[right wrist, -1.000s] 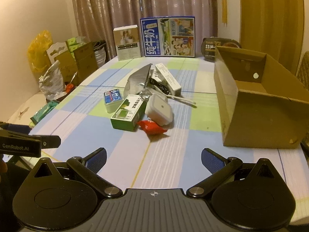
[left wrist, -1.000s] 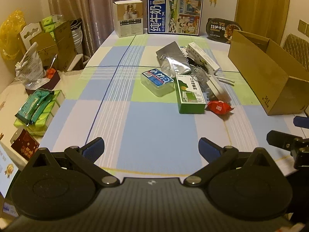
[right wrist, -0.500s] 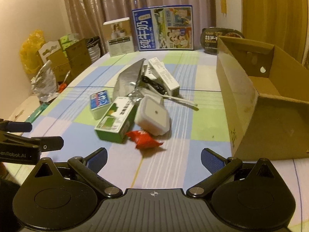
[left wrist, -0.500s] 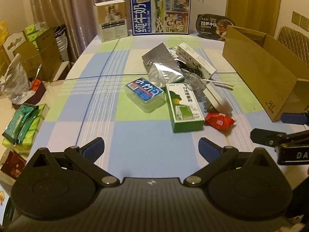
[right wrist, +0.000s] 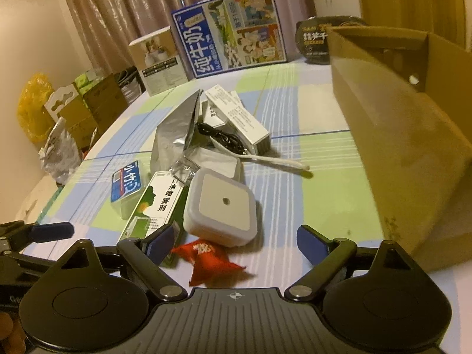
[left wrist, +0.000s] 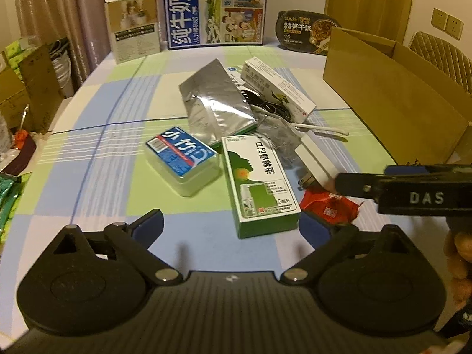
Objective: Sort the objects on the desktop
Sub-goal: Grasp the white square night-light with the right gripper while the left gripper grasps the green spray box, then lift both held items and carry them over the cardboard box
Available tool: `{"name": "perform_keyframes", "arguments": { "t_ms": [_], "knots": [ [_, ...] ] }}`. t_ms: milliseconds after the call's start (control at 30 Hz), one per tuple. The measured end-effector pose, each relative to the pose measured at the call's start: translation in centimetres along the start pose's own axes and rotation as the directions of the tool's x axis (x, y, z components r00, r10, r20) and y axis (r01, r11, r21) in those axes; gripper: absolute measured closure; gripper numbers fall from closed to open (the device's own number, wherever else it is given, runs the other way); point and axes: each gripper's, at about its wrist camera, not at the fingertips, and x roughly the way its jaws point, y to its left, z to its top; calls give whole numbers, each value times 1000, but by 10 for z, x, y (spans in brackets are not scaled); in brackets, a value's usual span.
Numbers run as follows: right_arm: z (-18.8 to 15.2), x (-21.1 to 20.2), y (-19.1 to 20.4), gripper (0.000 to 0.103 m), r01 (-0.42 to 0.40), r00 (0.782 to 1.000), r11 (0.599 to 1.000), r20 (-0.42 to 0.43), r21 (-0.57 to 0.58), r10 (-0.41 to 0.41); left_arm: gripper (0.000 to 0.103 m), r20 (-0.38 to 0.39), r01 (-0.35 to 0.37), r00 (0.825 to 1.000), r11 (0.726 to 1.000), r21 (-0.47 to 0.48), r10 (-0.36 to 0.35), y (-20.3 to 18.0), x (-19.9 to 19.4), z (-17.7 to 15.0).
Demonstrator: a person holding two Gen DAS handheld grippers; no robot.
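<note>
A pile lies mid-table: a green-and-white spray box, a blue-labelled clear box, a silver foil pouch, a white square night light, a red snack packet, a long white box, a black cable. My left gripper is open, just short of the spray box. My right gripper is open, with the red packet between its fingers; it shows in the left wrist view.
An open cardboard box stands on the table's right side. A blue milk carton, a beige box and a black food bowl stand along the far edge. Bags and cartons crowd the left.
Both grippers moved forward toward the pile. The right gripper came up around the red packet and now reaches into the left wrist view from the right.
</note>
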Motion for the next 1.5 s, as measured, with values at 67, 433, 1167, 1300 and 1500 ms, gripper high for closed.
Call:
{"name": "perform_keyframes", "arguments": {
  "t_ms": [67, 433, 1167, 1300, 1500],
  "knots": [
    [2, 7, -4, 20, -6, 1000, 1000, -5, 14, 7, 11, -11, 6, 1000, 1000, 4, -6, 0, 7, 1],
    [8, 32, -13, 41, -97, 994, 988, -34, 118, 101, 14, -2, 48, 999, 999, 4, -48, -4, 26, 4],
    [-17, -15, -9, 41, 44, 999, 997, -13, -71, -45, 52, -48, 5, 999, 1000, 20, -4, -19, 25, 6],
    [-31, -35, -1, 41, 76, 996, 986, -34, -147, -82, 52, -81, 10, 997, 1000, 17, -9, -29, 1, -13],
    [-60, -61, 4, 41, 116, 989, 963, -59, -242, -133, 52, -115, 16, 993, 1000, 10, -15, -41, -35, -49]
  ]
}}
